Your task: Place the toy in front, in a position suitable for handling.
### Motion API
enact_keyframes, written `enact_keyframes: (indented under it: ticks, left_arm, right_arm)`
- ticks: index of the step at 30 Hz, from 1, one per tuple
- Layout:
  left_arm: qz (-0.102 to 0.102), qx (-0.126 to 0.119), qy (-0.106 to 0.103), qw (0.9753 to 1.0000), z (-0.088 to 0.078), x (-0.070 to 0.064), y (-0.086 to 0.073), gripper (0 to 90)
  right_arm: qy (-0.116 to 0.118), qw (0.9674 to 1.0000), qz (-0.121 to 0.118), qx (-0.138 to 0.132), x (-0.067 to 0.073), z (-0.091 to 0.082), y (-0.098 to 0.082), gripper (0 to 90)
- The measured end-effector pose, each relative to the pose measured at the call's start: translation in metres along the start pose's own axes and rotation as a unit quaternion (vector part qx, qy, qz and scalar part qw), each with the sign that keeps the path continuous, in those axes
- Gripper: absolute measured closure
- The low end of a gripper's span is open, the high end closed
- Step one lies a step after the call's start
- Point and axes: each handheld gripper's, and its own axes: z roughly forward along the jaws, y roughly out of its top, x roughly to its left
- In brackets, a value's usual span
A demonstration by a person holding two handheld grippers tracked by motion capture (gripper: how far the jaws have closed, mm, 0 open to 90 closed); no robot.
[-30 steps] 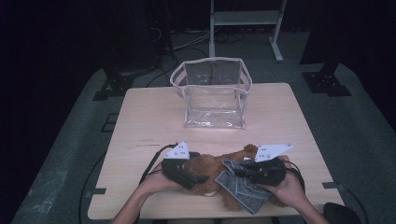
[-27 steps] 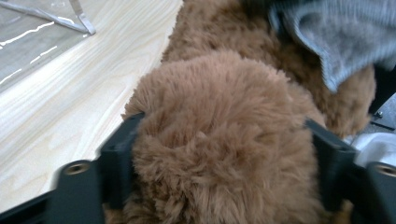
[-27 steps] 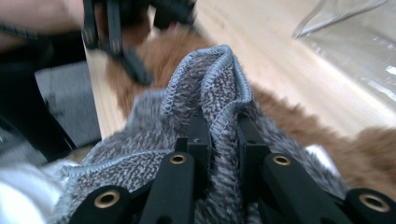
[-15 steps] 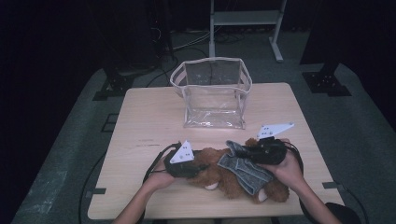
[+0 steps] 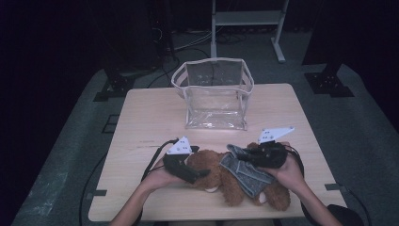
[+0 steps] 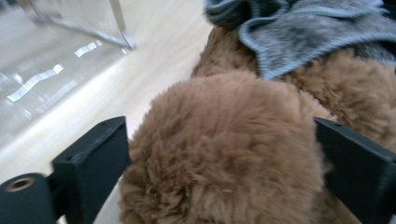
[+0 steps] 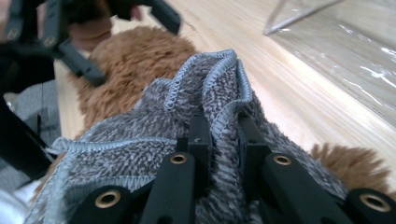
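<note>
From the high view, a brown teddy bear (image 5: 226,181) lies on its back along the near edge of the wooden table (image 5: 155,117), its long axis running left to right between the person's two hands, with a grey knitted garment (image 5: 247,172) draped over its middle. The left tool (image 5: 202,173) points in from the left at the bear's head end, and the right tool (image 5: 233,151) comes in from the right over the body; a clear plastic bag (image 5: 214,94) stands upright and open well behind them, toward the table's far side. In the left gripper view, the left tool's jaws have just been opening and now stand wide apart on either side of a round furry part of the teddy bear (image 6: 224,149) — the fur fills the gap and brushes both black jaws, but they do not seem to squeeze it. The grey knitted garment (image 6: 303,37) lies just beyond, up and to the right of that lump. In the right gripper view, the right tool (image 7: 224,123) is clamped on a folded hem of the grey knitted garment (image 7: 140,135), the cloth pinched between its closed jaws, with the teddy bear (image 7: 135,60) showing beneath and the left tool (image 7: 93,46) farther off. Judging by this, the garment sits directly under the right tool and runs across the bear's body, so the right hand is the one placed to work it along, while the left is set to steady the head end.
</note>
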Motion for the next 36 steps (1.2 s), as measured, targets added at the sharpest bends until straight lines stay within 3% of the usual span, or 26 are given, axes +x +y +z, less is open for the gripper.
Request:
enact_keyframes:
  ticks: [4,6,7,9,11,16,19,21,22,24,27,29,31,32,33,36]
  left_arm:
    - [-0.029,0.036,-0.056,0.9974,0.009,0.001,-0.005,0.0]
    - [-0.016,0.043,-0.076,0.9960,0.013,-0.002,-0.010,3.9]
    - [-0.005,0.041,-0.075,0.9963,0.013,-0.004,-0.012,12.9]
    - [0.013,0.039,-0.060,0.9973,0.009,-0.005,-0.011,29.2]
    - [0.041,0.037,-0.030,0.9980,0.007,-0.008,-0.004,39.2]
    - [0.075,0.034,0.021,0.9964,0.008,-0.005,0.005,44.1]
    - [0.109,0.034,0.048,0.9923,0.008,-0.003,0.011,44.2]
    - [0.132,0.026,0.076,0.9880,0.007,-0.001,0.014,44.2]
    - [0.139,0.019,0.093,0.9857,0.007,0.001,0.016,44.2]
    - [0.143,-0.009,0.108,0.9838,0.006,0.001,0.014,44.0]
    - [0.129,-0.027,0.106,0.9857,0.007,0.001,0.005,41.5]
    - [0.118,-0.034,0.097,0.9876,0.008,-0.001,-0.003,36.8]
    - [0.100,-0.033,0.090,0.9904,0.008,-0.001,-0.010,27.1]
    - [0.077,-0.031,0.078,0.9935,0.006,0.000,-0.011,22.0]
    - [0.073,-0.033,0.077,0.9938,0.004,0.000,-0.012,15.6]
    - [0.059,-0.033,0.055,0.9962,-0.002,-0.003,-0.012,7.1]
  right_arm:
    - [0.004,0.9996,-0.029,0.003,0.017,-0.003,-0.009,79.5]
    - [0.014,0.9994,-0.031,0.001,0.025,-0.005,-0.015,79.5]
    - [0.015,0.9994,-0.032,0.001,0.027,-0.007,-0.017,79.5]
    - [0.015,0.9996,-0.026,-0.004,0.026,-0.010,-0.018,79.1]
    - [0.018,0.9997,-0.015,-0.009,0.020,-0.012,-0.015,78.7]
    - [0.012,0.9999,0.001,-0.009,0.003,-0.012,0.002,77.8]
    - [0.002,1.0000,-0.008,0.003,0.000,-0.011,0.011,77.7]
    - [-0.003,0.9999,-0.013,0.004,-0.004,-0.012,0.019,77.6]
    - [-0.004,0.9999,-0.014,0.002,-0.006,-0.013,0.023,77.6]
    - [-0.012,0.9998,-0.013,-0.004,-0.013,-0.015,0.032,77.4]
    - [-0.019,0.9997,-0.001,-0.013,-0.026,-0.012,0.037,77.4]
    - [-0.006,0.9999,0.012,-0.009,-0.029,-0.005,0.031,77.4]
    - [-0.001,1.0000,0.004,-0.001,-0.024,0.000,0.024,77.6]
    - [0.001,1.0000,0.000,0.000,-0.020,0.001,0.021,77.7]
    - [0.001,1.0000,-0.006,-0.003,-0.012,0.001,0.016,78.0]
    - [-0.007,0.9996,-0.028,-0.001,0.003,0.000,0.005,78.3]
